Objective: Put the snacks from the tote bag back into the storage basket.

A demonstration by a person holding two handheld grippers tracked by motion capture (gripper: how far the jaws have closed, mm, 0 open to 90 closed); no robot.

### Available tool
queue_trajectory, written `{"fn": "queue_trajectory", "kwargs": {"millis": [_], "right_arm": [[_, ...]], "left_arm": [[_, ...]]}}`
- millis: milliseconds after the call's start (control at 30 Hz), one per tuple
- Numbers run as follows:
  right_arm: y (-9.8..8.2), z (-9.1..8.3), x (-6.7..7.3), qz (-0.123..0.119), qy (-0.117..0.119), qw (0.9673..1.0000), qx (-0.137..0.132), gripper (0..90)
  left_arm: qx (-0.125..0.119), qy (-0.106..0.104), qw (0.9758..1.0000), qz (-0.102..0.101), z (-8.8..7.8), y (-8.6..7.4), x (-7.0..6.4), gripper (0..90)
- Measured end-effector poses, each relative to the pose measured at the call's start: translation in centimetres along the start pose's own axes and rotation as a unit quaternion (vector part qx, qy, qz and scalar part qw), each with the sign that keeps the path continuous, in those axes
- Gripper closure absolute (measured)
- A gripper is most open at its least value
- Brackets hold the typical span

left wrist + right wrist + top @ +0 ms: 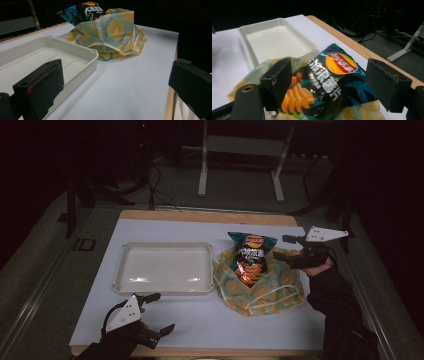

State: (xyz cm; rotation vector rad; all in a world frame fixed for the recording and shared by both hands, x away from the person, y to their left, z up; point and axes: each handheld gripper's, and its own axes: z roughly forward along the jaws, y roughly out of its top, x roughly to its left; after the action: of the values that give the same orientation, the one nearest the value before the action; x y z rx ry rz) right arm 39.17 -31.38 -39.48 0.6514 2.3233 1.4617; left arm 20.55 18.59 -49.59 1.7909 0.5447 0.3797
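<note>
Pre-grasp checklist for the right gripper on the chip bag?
1. Right gripper jaws apart: ok, they stand wide on either side of the bag.
2. Black and teal foil chip bag reachable: ok, its top sticks out of the yellow and teal patterned cloth bag.
3. Pads on the chip bag: not ok, no contact seen yet.
4. White rectangular plastic tray free to receive: ok, nothing lies in it.
5. Left gripper out of the way: ok, open at the table's near edge, beside the tray.
6. Cloth bag will stay put when the chip bag is lifted: cannot tell.
</note>
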Motion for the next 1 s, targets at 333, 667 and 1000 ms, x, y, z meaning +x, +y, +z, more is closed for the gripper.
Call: {"fn": "queue_trajectory", "kwargs": {"millis": [333,667,1000], "right_arm": [[-0.3,2.1,-2.0,0.021,-0.002,0.9997,0.012,28.8],[-1.6,3.0,-4.0,0.043,-0.020,0.9988,0.008,31.1],[-2.7,4.3,-6.0,0.060,-0.039,0.9969,0.034,31.4]], "left_arm": [[0.003,-0.002,1.0000,0.003,0.0,0.0,0.0,0.4],[0.007,-0.002,1.0000,0.005,0.1,-0.1,0.0,0.5],[0.012,-0.002,0.9999,0.005,0.2,-0.1,0.0,0.4]]}}
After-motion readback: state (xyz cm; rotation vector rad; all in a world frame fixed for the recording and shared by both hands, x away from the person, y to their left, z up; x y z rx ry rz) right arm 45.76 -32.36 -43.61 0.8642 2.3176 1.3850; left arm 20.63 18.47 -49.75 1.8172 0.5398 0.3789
